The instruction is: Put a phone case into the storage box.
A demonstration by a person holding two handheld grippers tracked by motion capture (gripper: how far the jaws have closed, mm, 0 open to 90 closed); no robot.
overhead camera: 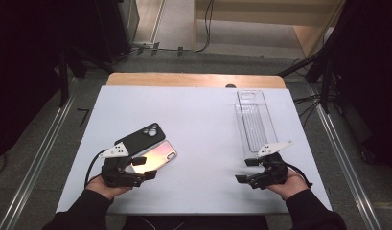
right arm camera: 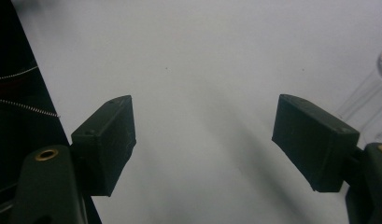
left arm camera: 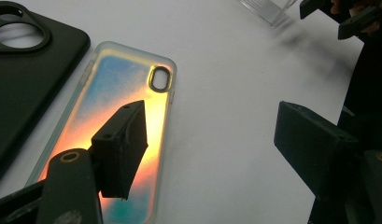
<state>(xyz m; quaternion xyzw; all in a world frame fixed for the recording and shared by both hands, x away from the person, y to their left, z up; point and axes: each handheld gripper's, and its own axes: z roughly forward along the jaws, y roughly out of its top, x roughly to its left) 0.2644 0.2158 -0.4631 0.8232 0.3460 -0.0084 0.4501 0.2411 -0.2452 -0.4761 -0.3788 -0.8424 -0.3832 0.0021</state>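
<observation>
Black phone case (overhead camera: 140,136), iridescent orange-blue phone case (overhead camera: 153,156), clear tray (overhead camera: 254,120), white table (overhead camera: 193,124)

The white table (overhead camera: 203,124) bears a black phone case (overhead camera: 140,136), an iridescent phone case (overhead camera: 153,156) and a clear tray (overhead camera: 255,120).

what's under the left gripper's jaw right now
The iridescent phone case lies flat on the white table beneath the open left gripper; the jaw hides part of the case.
</observation>
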